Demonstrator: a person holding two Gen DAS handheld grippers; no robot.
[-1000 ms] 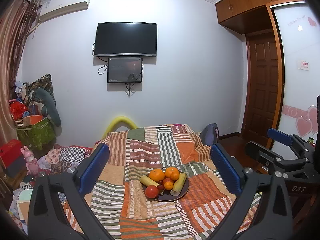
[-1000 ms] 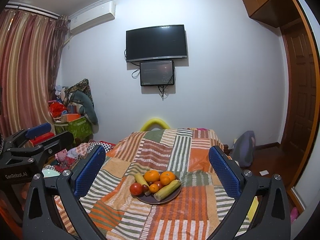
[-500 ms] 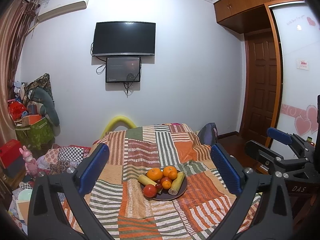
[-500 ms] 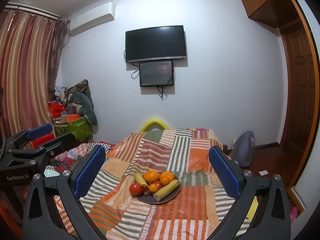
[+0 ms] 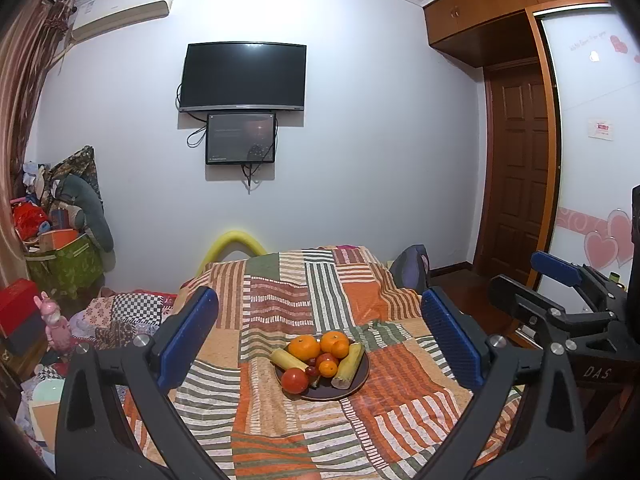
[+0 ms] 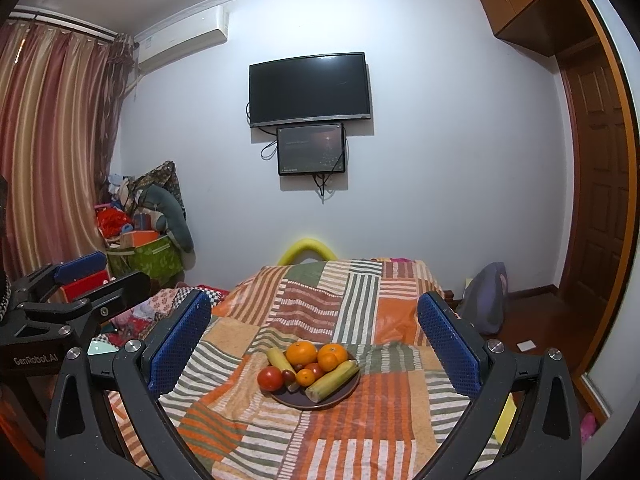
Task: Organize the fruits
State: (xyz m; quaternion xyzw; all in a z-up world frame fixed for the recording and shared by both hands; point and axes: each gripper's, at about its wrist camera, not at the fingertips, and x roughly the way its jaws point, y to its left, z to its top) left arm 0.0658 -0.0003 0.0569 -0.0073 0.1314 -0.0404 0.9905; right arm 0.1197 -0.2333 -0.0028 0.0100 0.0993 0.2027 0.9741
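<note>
Left gripper (image 5: pixel 320 332): jaws wide apart, nothing between them, held up above the near end of the bed. Right gripper (image 6: pixel 314 332): same, spread wide and empty; the two sit side by side, each visible at the edge of the other's view. Fruits are all piled on one dark plate (image 5: pixel 358 380) on the striped patchwork blanket (image 5: pixel 280 300), straight ahead and below both grippers, roughly centred between each pair of fingers. Pile: two oranges (image 5: pixel 304 347) at the back, a tomato (image 5: pixel 295 380) front-left, a small orange (image 5: pixel 329 368) in the middle, two yellow-green stalk pieces. The longer stalk (image 6: pixel 332 380) has its long axis running near-to-far, slightly diagonal, on the plate's right side; the shorter one (image 6: pixel 280 359) lies on the left. Judgement: neither gripper is clearly nearer; the right stalk suits the right gripper, the tomato the left. No fruit lies off the plate, so this fits either a gathered end state or a pile waiting to be sorted; can't tell which.
</note>
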